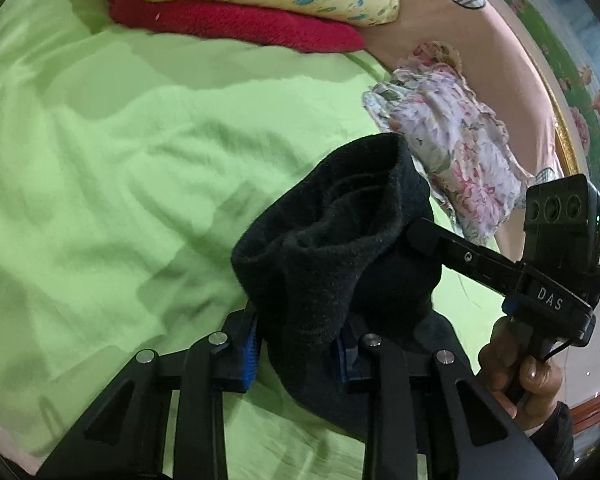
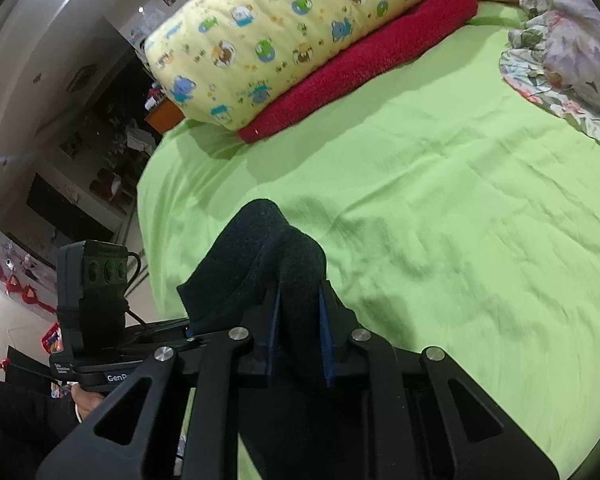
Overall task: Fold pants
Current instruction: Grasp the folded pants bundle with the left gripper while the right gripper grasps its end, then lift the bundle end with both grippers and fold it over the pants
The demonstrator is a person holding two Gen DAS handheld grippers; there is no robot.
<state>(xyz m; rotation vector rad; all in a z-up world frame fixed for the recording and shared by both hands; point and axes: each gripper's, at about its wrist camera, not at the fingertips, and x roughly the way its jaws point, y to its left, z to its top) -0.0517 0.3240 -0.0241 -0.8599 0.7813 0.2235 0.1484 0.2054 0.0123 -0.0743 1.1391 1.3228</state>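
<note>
The black pants [image 1: 332, 248] hang bunched between both grippers above the green bed sheet [image 1: 120, 184]. My left gripper [image 1: 298, 350] is shut on a thick fold of the black fabric, which rises above its blue pads. My right gripper [image 2: 300, 340] is shut on another bunch of the pants [image 2: 268, 256]. In the left wrist view the right gripper's fingers [image 1: 424, 236] come in from the right and clamp the same cloth close by. The lower part of the pants is hidden behind the gripper bodies.
A yellow cartoon-print pillow [image 2: 292, 36] lies on a red towel [image 2: 360, 68] at the far side of the bed. A floral cloth [image 1: 452, 136] lies crumpled at the right. The bed's left edge [image 2: 144, 216] drops to a cluttered room floor.
</note>
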